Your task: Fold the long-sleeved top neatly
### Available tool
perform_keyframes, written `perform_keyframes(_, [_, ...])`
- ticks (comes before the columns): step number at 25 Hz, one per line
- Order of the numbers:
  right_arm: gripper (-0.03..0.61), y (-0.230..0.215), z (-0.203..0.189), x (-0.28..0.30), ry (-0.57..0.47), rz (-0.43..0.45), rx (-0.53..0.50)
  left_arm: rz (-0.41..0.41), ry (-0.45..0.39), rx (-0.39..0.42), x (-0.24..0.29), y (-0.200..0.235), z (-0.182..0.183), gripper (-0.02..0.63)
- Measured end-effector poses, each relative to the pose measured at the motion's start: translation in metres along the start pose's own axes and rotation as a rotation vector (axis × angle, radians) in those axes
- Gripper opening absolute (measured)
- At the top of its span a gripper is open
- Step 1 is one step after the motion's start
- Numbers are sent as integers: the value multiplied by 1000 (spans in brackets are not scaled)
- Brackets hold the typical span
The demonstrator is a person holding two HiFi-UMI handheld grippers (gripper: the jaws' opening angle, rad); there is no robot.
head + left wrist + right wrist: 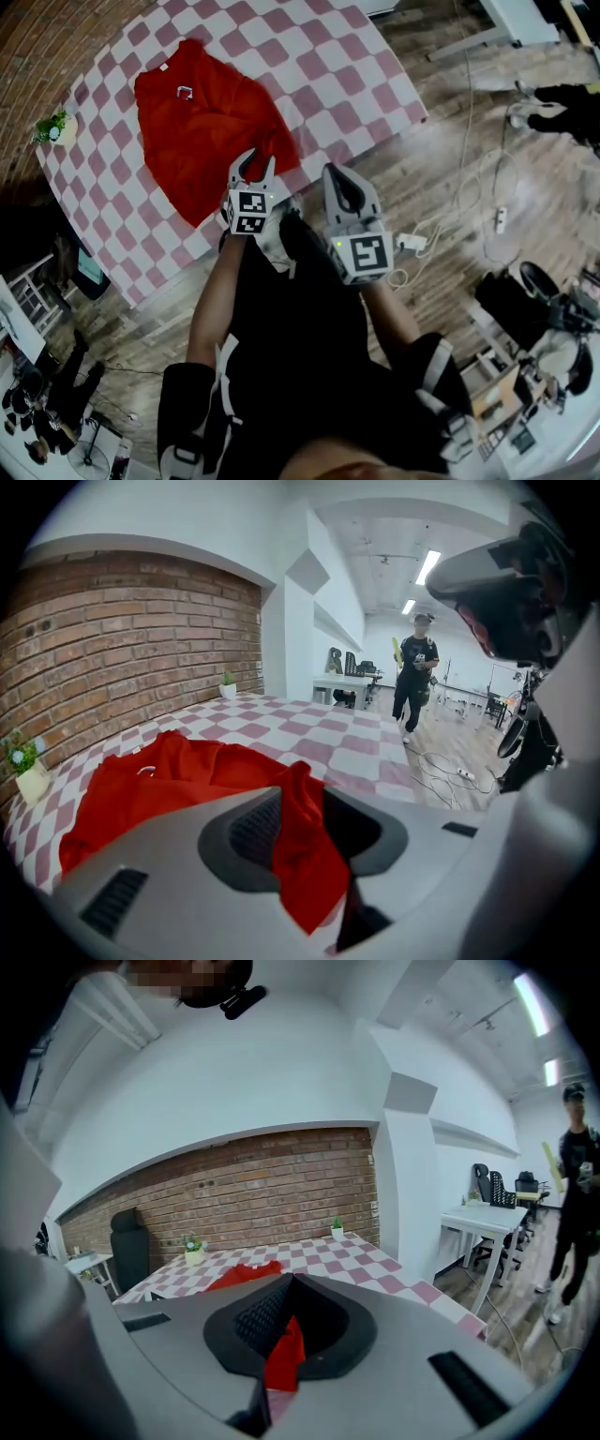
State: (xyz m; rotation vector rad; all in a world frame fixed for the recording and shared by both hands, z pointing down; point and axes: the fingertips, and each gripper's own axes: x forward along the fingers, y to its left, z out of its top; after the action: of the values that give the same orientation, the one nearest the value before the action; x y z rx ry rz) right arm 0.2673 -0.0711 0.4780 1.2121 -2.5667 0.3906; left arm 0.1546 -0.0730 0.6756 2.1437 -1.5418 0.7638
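Nearest the lens in the head view, the wearer's black-clad arms (pixel 281 309) fill the lower middle and hide the handles of both tools. The left claw (pixel 260 169) sits over the near edge of the checked desk (pixel 319 75). Its tips are at the near corner of the red top (pixel 202 122), which lies spread across the desk's upper left part in this view. The right claw (pixel 337 178) hangs off the desk over the wooden floor (pixel 450 159), just beside that same corner. What it holds cannot be made out from here.

In the left gripper view, the tool's grey body covers the desk's near edge. A fold of the top rises off the desk and hangs down between the jaws. It lies against the left pad with a dark gap on its other side, so this claw is released and not pinching. The rest of the garment lies beyond the tips, to the left.

In the right gripper view, the jaws are clenched on a narrow strip of red cloth. It is probably an edge of the top, though its link to the garment is hidden behind the tool's body. The bulk of the top shows well beyond the tips, partly covered. A standing person (pixel 574 1194) is cut off at the right edge.
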Motion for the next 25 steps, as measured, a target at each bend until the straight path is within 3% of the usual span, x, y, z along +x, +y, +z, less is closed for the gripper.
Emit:
perform_keyframes(9, [8, 1, -4, -5, 0, 30, -3, 0, -15, -42, -9, -14, 7, 132])
perform_keyframes(14, [8, 3, -3, -10, -3, 56, -7, 42, -70, -111, -23, -9, 20, 23])
perform_keyframes(20, [8, 19, 5, -8, -3, 122, -19, 122, -113, -221, -68, 9, 32, 6])
perform_keyframes(25, [8, 51, 26, -1, -29, 194, -43, 197, -169, -247, -129, 39, 45, 6])
